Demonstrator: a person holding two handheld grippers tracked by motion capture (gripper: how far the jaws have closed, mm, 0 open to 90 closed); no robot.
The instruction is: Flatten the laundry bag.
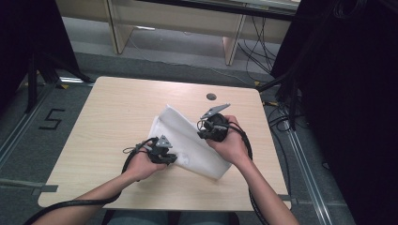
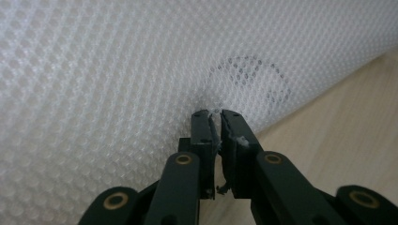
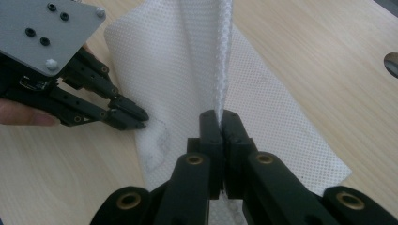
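Note:
A white mesh cloth (image 1: 187,140) lies crumpled across the middle of the wooden table (image 1: 112,112). My left gripper (image 1: 172,159) sits at the cloth's left edge, its jaws pinched on a small tuck of mesh (image 2: 117,70); the tips (image 2: 217,115) meet beside a faint grey ring printed on the fabric. My right gripper (image 1: 202,131) is over the cloth's upper right part, shut on a raised fold (image 3: 223,56) that rises straight from its tips (image 3: 220,117). The right gripper view has the left gripper (image 3: 138,119) lying low on the cloth (image 3: 272,112).
A round dark grommet (image 1: 211,96) sits in the tabletop behind the cloth, seen too at the edge of the right gripper view (image 3: 392,63). Black stands and cables (image 1: 281,93) crowd the floor right of the table. Bare wood lies to the left.

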